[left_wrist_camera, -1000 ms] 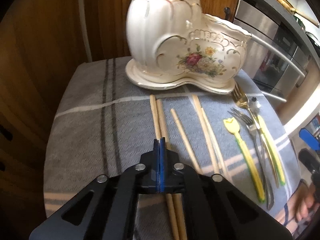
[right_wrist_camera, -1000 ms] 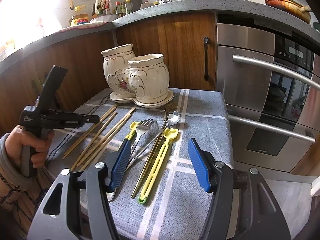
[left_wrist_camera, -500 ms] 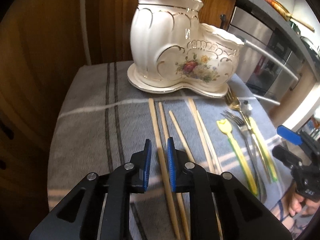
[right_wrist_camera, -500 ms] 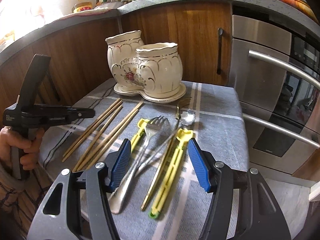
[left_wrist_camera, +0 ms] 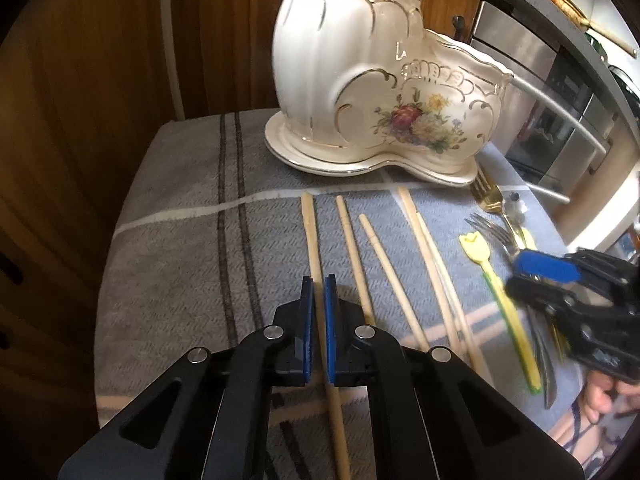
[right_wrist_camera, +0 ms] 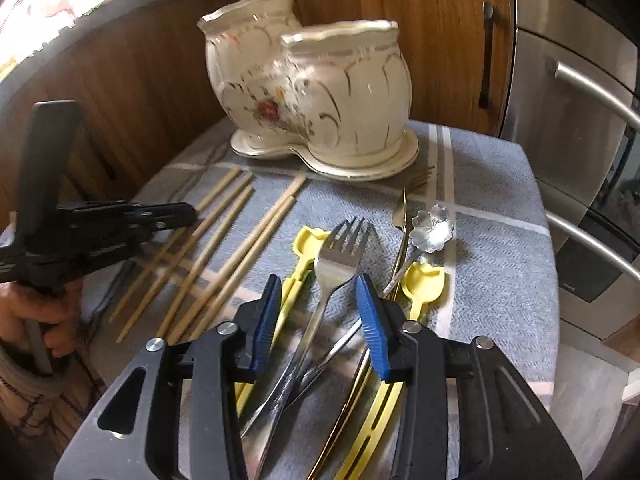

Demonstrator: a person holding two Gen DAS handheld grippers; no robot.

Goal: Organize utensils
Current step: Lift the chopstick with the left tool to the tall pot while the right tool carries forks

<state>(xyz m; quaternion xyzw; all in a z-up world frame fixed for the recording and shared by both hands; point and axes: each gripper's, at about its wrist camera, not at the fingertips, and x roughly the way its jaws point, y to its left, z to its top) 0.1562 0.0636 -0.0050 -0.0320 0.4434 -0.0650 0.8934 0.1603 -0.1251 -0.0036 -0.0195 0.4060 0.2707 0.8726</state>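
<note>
Two grippers over the utensils on the grey cloth (left_wrist_camera: 180,248)

Left gripper (left_wrist_camera: 319,284) pinches the leftmost chopstick (left_wrist_camera: 310,232); right gripper (right_wrist_camera: 318,294), jaws just narrowing, straddles the steel fork (right_wrist_camera: 340,256) without pressing, near the ceramic holder (right_wrist_camera: 316,96).

A cream ceramic holder (left_wrist_camera: 384,92) with gold trim and a painted flower bouquet (red, yellow, white) stands on a grey cloth (left_wrist_camera: 180,264) with dark and pale stripes. Pale tan chopsticks (left_wrist_camera: 372,256), yellow plastic utensils (right_wrist_camera: 422,280), a silver fork (right_wrist_camera: 340,256). Black hand-held grippers with blue pads (right_wrist_camera: 370,320).
</note>
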